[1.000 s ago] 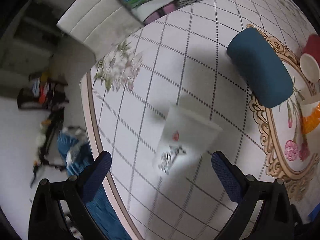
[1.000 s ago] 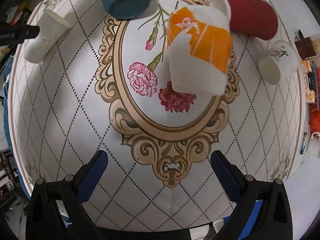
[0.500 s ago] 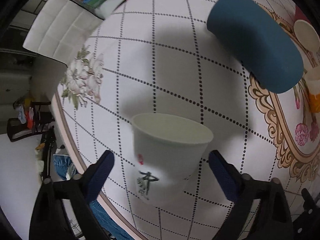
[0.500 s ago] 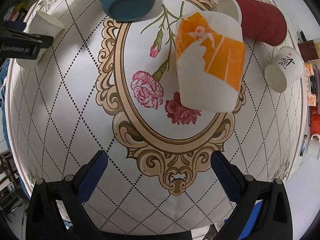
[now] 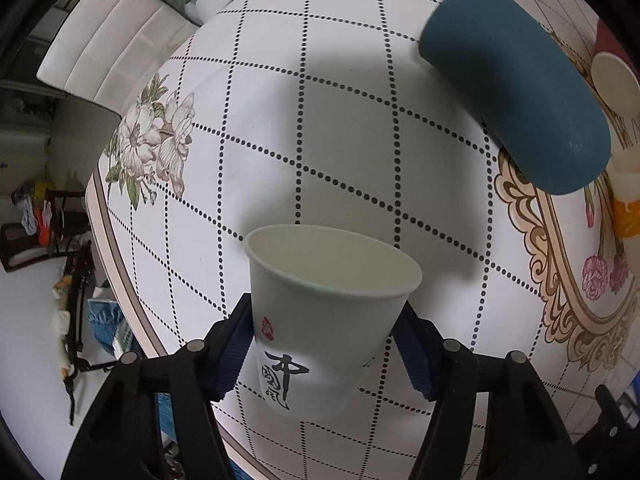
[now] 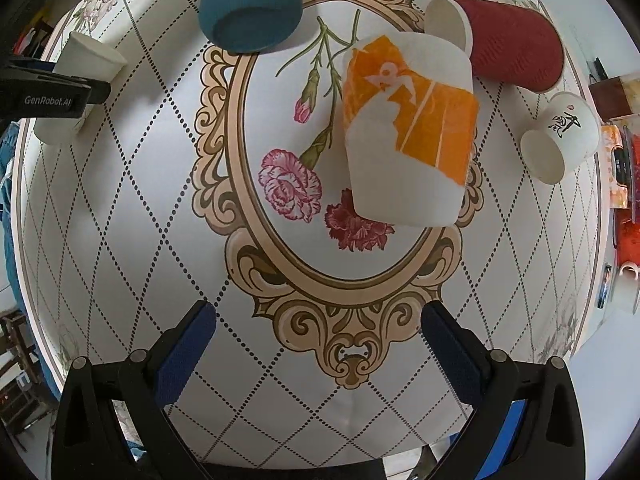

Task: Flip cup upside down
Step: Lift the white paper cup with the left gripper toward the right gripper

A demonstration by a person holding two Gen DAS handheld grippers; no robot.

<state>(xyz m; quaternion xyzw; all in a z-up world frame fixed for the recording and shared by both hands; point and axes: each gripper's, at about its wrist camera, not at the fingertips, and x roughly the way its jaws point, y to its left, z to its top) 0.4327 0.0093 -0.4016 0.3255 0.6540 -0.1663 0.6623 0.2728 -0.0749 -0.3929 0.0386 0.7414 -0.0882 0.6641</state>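
Note:
A white paper cup with black calligraphy stands mouth up near the table's left edge. My left gripper is shut on it, both blue pads pressed against its sides. The same cup shows at far left in the right wrist view, with the left gripper's black finger across it. My right gripper is open and empty, hovering above the patterned tablecloth in front of a white and orange cup.
A teal cup lies on its side beyond the held cup. A dark red cup and a second white calligraphy cup lie on their sides at right. A white chair stands behind the table's left edge.
My left gripper moved in around the white paper cup and closed on it. The right gripper drifted slightly closer to the orange cup and stayed open.

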